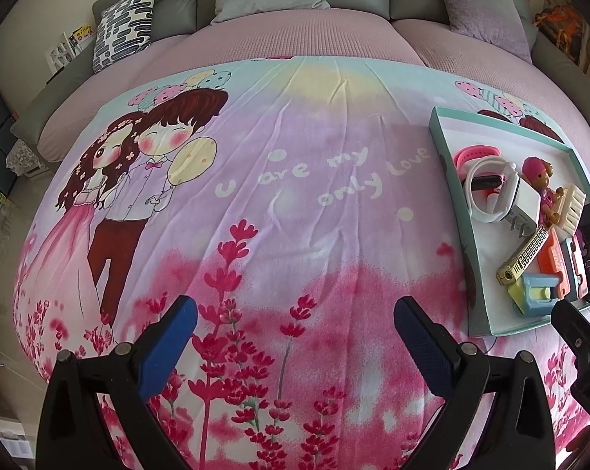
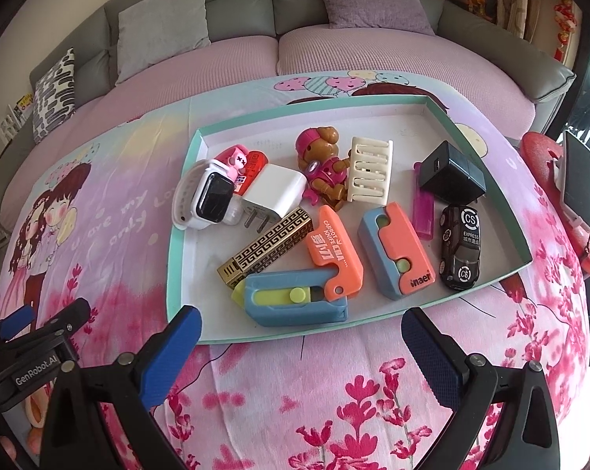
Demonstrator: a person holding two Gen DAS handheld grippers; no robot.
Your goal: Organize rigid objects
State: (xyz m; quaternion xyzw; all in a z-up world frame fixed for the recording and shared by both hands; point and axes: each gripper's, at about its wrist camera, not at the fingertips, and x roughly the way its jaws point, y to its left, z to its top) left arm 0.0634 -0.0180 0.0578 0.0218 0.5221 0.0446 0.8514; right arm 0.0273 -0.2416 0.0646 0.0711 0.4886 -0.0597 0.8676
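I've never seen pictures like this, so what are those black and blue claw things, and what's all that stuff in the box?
Those claws are two grabbing tools, one in each of a person's hands. Each tool carries a camera looking out between its jaws, so you get one picture from each. The left gripper hangs over the cartoon bedsheet. The right gripper faces a shallow tray holding small things: a white smartwatch, a toy car, a bear figure, a white charger and more. Both jaws are open; nothing is held.
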